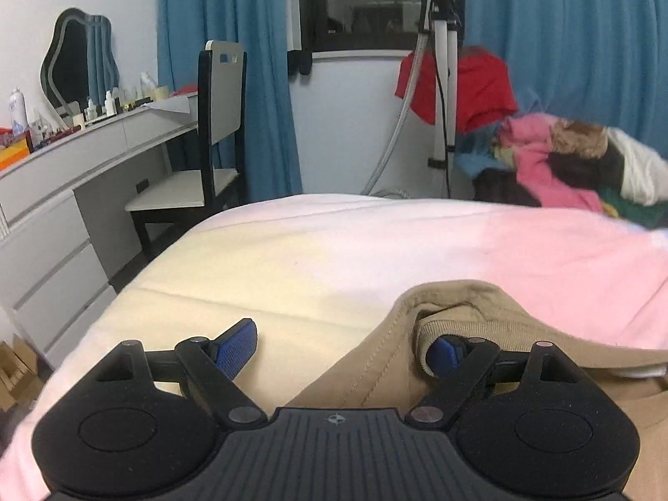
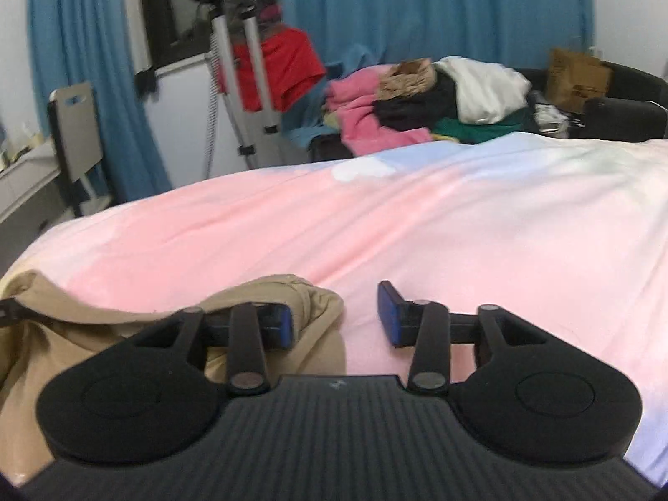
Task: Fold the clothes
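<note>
A tan garment point(image 1: 367, 359) lies crumpled on the pink and cream bed cover point(image 1: 292, 259), close to the near edge. My left gripper point(image 1: 340, 350) stands wide open at the garment's left end. A ribbed cuff drapes over its right finger, and its left pad point(image 1: 236, 348) hovers over bare cover. In the right wrist view the tan garment point(image 2: 83, 313) spreads to the left. My right gripper point(image 2: 338, 321) is open at its right end. Fabric bulges around the left pad point(image 2: 284, 327), while the right pad point(image 2: 390, 313) stands clear of it.
A pile of mixed clothes point(image 2: 417, 104) sits beyond the bed's far side. A red garment point(image 2: 288, 67) hangs on a steamer stand point(image 2: 246, 83). A chair point(image 1: 217, 125) and a grey vanity desk point(image 1: 62, 175) stand to the left. A cardboard box point(image 2: 578, 75) rests far right.
</note>
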Available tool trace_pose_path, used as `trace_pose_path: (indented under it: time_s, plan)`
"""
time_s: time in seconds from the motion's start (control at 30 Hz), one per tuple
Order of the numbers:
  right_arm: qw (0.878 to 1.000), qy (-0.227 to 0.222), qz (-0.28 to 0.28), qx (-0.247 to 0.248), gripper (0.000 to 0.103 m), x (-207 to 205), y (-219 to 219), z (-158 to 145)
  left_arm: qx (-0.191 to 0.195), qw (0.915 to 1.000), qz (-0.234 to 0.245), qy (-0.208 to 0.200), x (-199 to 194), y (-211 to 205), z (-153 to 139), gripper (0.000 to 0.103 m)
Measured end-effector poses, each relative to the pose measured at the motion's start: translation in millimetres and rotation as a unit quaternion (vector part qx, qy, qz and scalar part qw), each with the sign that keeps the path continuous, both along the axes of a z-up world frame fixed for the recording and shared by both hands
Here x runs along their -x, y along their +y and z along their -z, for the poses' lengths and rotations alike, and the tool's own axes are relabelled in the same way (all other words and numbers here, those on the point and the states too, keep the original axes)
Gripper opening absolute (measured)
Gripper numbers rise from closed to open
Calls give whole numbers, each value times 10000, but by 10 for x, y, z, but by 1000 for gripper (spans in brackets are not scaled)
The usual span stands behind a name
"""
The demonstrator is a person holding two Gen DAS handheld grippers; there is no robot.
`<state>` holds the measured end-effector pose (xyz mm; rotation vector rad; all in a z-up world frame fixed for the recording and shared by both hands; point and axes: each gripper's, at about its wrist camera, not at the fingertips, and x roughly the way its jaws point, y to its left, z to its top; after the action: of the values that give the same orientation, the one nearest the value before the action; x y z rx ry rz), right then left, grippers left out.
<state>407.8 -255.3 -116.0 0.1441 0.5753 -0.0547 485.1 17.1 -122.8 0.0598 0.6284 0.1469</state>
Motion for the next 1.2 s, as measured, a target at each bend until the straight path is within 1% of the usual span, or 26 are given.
trace_pose_path:
  time_s: [0.03,0.07,0.1,0.13,0.17,0.23,0.3,0.37,0.43,0.53,0.6,0.67,0.77,0.87,1.0,1.03,1.1,1.17,1.2]
  plan:
    - [9997,131,-182,66,70,-9,38,-39,-92,9998,136,150,4,-13,-3,92]
    - [9987,290,-378,160,74,-22,87,-69,-253,9986,307,348,7,-41,-8,92]
    - [9977,384,-513,242,80,-10,143,-99,-476,9970,412,456,26,-75,-14,92]
    - [9967,431,-609,309,80,16,197,-130,-681,9954,474,477,68,-104,-28,93]
    - [9957,477,-704,377,80,43,251,-162,-778,9945,542,452,132,-120,-65,94]
    - [9954,438,-763,373,80,161,303,-264,-793,9939,669,381,283,-131,-165,98]
    - [9967,361,-665,279,80,303,289,-391,-586,9945,782,384,472,-91,-299,100]
    - [9978,249,-613,105,80,549,264,-499,-396,9948,875,334,698,-48,-476,100]
    - [9982,129,-575,-86,80,818,238,-602,-172,9952,933,254,1006,1,-657,101]
    - [9981,-80,-568,-239,80,1299,201,-740,133,9952,960,119,1522,146,-947,101]
    - [9973,-238,-598,-353,80,1698,184,-804,451,9953,853,-8,1938,302,-1076,101]
    - [9961,-373,-616,-505,80,2154,161,-837,841,9938,727,-44,2322,448,-1176,101]
    - [9945,-496,-528,-761,80,2776,58,-806,1412,9890,443,-31,2808,714,-1152,101]
    - [9918,-549,-277,-1118,80,3313,-96,-743,1901,9817,18,70,3173,973,-1047,101]
    - [9854,-549,-25,-1609,80,3704,-278,-710,2629,9633,-478,241,3347,1280,-843,98]
    - [9840,-599,-4,-1681,80,3750,-314,-698,2779,9585,-567,272,3350,1339,-797,98]
    - [9839,-642,75,-1664,80,3739,-354,-642,3031,9499,-693,323,3326,1428,-697,96]
    - [9842,-632,126,-1649,80,3651,-372,-558,3265,9413,-773,385,3261,1475,-555,96]
    - [9840,-601,136,-1673,80,3592,-379,-507,3412,9355,-807,445,3195,1489,-465,93]
